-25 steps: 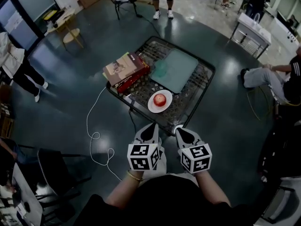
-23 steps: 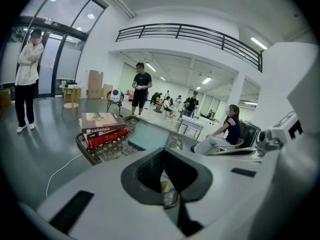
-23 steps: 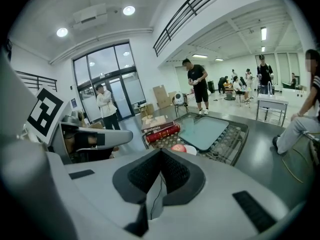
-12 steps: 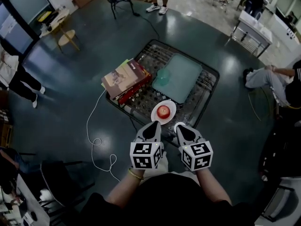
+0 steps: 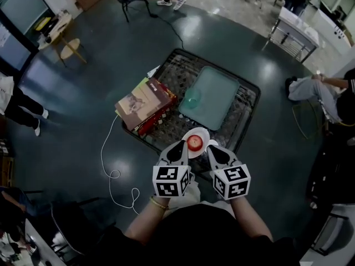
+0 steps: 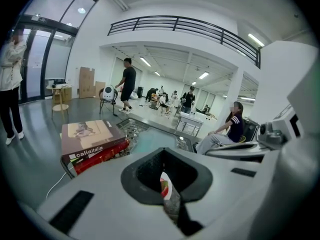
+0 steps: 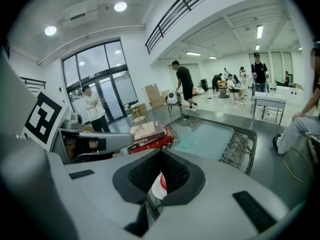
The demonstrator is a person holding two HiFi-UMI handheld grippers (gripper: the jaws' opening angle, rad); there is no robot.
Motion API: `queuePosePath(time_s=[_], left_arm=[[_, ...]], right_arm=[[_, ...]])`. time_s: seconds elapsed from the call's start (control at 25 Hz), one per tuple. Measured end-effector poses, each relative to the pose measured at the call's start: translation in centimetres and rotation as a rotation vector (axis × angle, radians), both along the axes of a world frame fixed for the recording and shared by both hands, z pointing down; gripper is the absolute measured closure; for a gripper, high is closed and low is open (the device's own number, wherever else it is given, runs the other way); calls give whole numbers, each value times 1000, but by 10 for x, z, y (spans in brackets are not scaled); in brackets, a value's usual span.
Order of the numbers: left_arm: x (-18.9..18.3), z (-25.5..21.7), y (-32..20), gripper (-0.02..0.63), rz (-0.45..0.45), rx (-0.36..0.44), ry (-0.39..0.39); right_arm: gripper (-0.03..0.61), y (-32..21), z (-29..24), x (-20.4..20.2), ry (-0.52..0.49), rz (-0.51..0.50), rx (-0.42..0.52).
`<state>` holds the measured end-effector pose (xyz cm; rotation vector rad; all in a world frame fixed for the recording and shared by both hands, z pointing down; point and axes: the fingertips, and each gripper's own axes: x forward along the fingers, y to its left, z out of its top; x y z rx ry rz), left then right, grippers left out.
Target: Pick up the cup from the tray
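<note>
A translucent green cup (image 5: 192,98) stands upright at the left edge of a pale green tray (image 5: 217,96) on a low wire-mesh table (image 5: 244,112). The right gripper view also has the cup (image 7: 185,135) and the tray (image 7: 212,134). Nearer to me on the table, a white plate (image 5: 200,134) holds a red apple (image 5: 194,142). My left gripper (image 5: 180,147) and right gripper (image 5: 212,148) are side by side at the table's near edge, flanking the plate. Both are shut and hold nothing, well short of the cup. A sliver of the plate shows past each pair of jaws.
A stack of books (image 5: 145,104) lies on the table left of the tray. A white cable (image 5: 111,165) loops on the floor at the left. One person sits on the floor at the right (image 5: 313,87), and others stand farther off. A small stool (image 5: 69,49) stands far left.
Both grippers have moved forward together toward the table. Their tips, short of the table edge before, now sit beside the apple plate. Nothing on the table has moved.
</note>
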<state>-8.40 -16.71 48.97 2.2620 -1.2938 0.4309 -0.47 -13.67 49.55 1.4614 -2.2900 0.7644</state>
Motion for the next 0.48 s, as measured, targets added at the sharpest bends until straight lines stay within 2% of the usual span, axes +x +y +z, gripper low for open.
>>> queuePosePath(time_s=[0.36, 0.48], left_arm=[[0, 12, -43, 599, 17, -5, 3], [4, 22, -60, 524, 38, -7, -3]], right_arm=[[577, -34, 10, -1, -10, 35, -30], [577, -41, 15, 1, -12, 46, -45]])
